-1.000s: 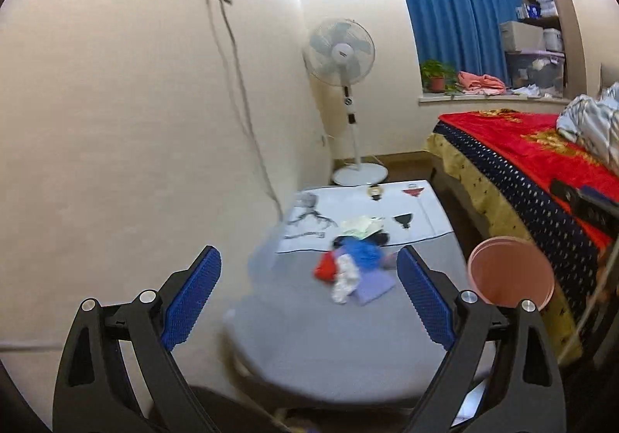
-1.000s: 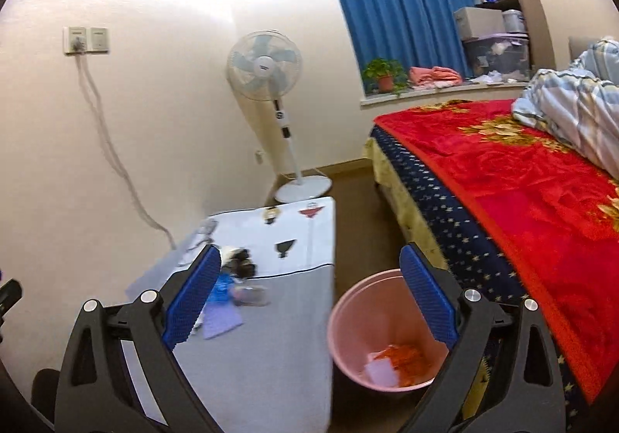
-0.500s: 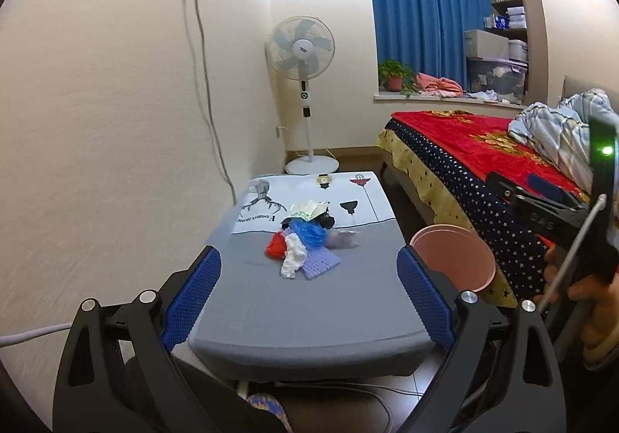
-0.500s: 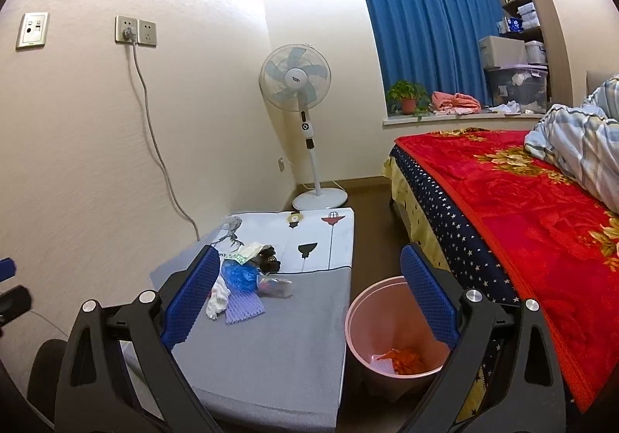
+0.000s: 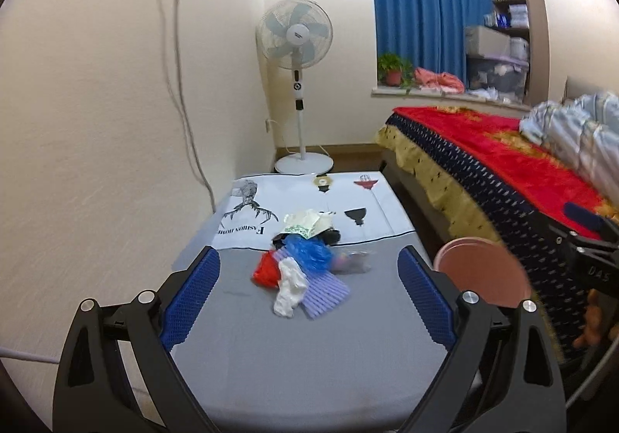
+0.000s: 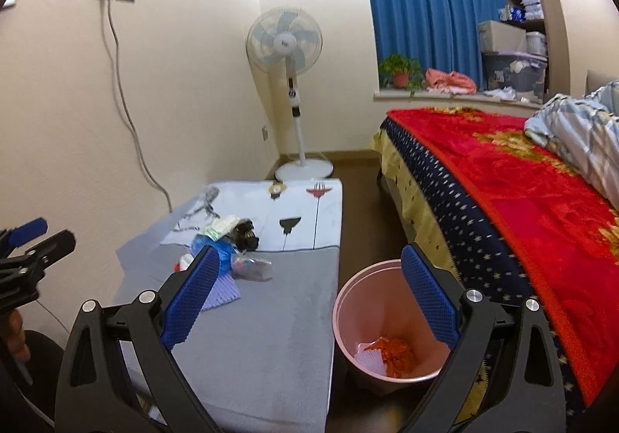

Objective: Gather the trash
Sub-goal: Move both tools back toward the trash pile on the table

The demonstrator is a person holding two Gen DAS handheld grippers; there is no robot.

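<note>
Here, grey-covered table (image 5: 294, 363), trash pile (image 5: 305, 259), bedroom

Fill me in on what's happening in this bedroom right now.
A person holds a two-finger gripper in each hand, clearing rubbish off a low grey table. Both the left gripper and the right gripper are open and empty. A pile of trash, with a red scrap, a blue bag, white tissue and a purple ridged piece, lies mid-table, untouched. The pink bin stands between table and bed, with some orange and white waste already inside.
</note>
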